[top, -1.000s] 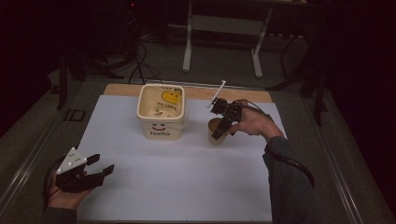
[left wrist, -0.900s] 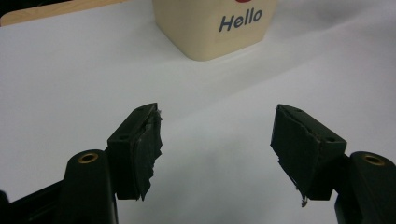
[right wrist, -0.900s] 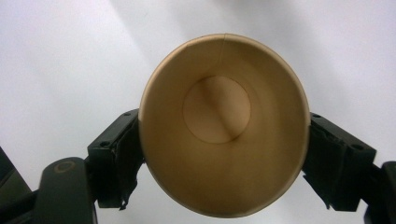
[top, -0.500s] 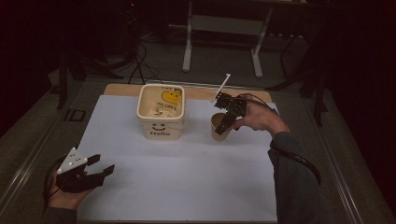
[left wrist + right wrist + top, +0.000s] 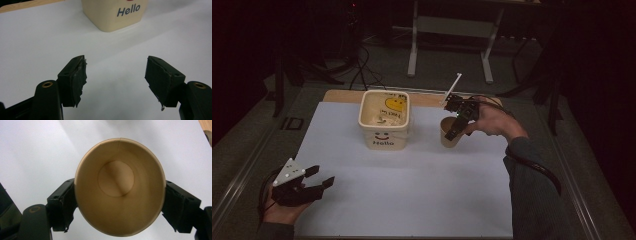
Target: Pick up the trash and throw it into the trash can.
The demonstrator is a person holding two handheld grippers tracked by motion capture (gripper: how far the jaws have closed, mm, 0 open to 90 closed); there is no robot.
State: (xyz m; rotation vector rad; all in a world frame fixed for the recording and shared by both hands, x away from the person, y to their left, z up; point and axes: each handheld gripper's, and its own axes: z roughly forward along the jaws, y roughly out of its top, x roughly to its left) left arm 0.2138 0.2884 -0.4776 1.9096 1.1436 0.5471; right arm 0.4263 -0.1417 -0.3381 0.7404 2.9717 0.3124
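My right tongs (image 5: 120, 205) are clamped on the cup (image 5: 120, 186), upright on the white surface (image 5: 412, 195) just right of the tub (image 5: 384, 119). My left tongs (image 5: 116, 77) rest apart, near the front-left corner.

White-covered table (image 5: 412, 200) — cream tub (image 5: 383, 121) and paper cup (image 5: 448, 134) stand on it.

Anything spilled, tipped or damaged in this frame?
Nothing spilled or tipped. The paper cup is empty and undented between the right gripper's jaws; the cream tub stands upright. The only wear is frayed black tape on the left gripper's pads.
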